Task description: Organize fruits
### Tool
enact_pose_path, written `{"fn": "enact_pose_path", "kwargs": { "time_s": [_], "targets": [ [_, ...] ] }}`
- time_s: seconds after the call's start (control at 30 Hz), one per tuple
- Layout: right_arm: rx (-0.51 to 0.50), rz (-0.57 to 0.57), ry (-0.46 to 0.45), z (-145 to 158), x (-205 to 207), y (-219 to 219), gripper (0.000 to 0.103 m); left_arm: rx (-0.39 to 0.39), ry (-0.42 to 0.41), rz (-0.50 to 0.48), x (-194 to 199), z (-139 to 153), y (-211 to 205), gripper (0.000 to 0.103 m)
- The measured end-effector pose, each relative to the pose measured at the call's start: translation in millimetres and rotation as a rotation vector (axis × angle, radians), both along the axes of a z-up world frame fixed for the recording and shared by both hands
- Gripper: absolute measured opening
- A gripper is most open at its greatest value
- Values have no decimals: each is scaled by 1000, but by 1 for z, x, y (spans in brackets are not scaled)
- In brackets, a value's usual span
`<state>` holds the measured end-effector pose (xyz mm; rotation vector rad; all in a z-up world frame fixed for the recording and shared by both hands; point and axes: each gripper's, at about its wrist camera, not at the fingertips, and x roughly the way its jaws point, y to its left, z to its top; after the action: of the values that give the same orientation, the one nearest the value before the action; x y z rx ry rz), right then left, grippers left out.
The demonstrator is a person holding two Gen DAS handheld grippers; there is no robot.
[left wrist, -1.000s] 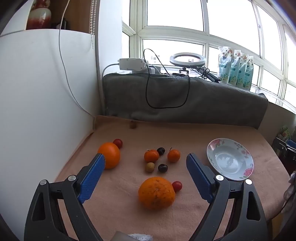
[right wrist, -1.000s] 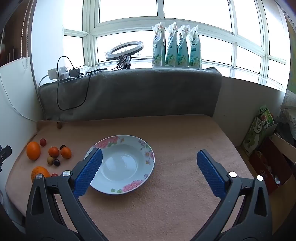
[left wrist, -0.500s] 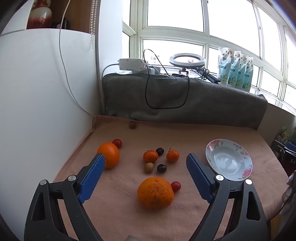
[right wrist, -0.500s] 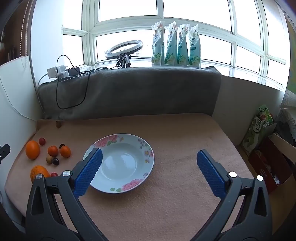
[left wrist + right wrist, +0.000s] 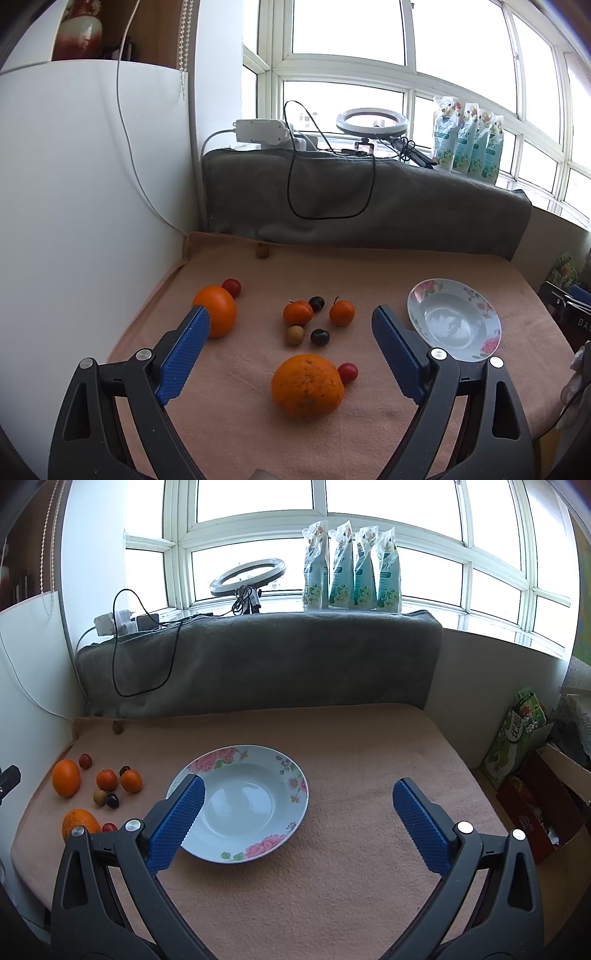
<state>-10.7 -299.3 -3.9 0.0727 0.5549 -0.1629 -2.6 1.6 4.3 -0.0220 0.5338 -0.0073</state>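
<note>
Although the left hand-held gripper [image 5: 290, 334], jaws wide apart and empty, hides part of 1 orange [image 5: 218, 310], the peach-covered desk [image 5: 351, 886] under the windows shows 2 oranges, 2 tangerines, 2 cherry tomatoes; the plate [image 5: 295, 779] lies at 3 o'clock, between the right hand-held gripper's [image 5: 295, 808] spread jaws.

The left gripper [image 5: 291, 347] consists of two black plastic arms with triangular cut-outs, each ending in a blue finger pad [image 5: 183, 356] with a fine ribbed texture. Two round silver screw heads sit on each arm just behind its pad. The right gripper [image 5: 295, 819] is of identical build: black cut-out arms, blue ribbed pads [image 5: 419, 825] and paired silver screws behind each pad.
</note>
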Motion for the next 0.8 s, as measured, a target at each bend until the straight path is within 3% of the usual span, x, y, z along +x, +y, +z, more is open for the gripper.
{"fn": "enact_pose_path", "kwargs": {
  "time_s": [0.8],
  "targets": [
    [7, 1, 4, 0, -2, -2, 103, -5, -2, -2, 1, 1, -1, 89]
  ]
}}
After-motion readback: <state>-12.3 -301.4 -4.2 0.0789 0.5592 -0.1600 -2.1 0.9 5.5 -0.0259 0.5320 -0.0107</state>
